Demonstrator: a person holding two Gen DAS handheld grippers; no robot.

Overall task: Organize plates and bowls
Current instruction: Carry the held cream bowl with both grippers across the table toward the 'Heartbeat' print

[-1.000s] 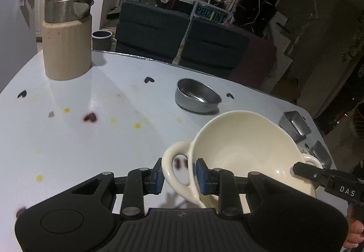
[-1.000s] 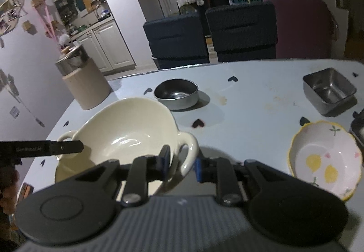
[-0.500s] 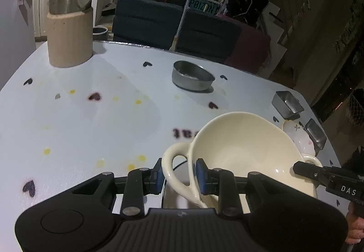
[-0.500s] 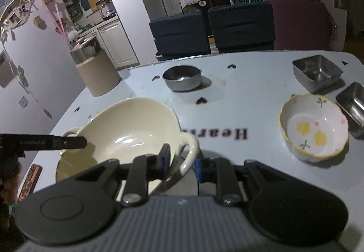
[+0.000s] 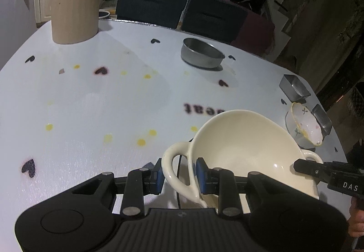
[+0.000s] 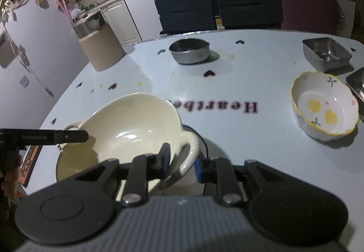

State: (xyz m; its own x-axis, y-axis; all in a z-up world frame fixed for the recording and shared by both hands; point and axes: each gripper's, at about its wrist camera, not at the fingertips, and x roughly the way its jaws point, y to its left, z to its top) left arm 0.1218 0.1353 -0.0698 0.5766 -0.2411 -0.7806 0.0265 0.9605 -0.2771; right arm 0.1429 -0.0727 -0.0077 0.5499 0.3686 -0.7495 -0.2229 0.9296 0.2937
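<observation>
cream bowl (image 5: 245, 152) spans both tongs, long axis crosswise: left gripper (image 5: 178, 175) clenched on one handle, right gripper (image 6: 182, 161) on the other

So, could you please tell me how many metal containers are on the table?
3: a round metal bowl at the far middle, a square tin at the far right, and another tin cut off by the right edge.
</observation>
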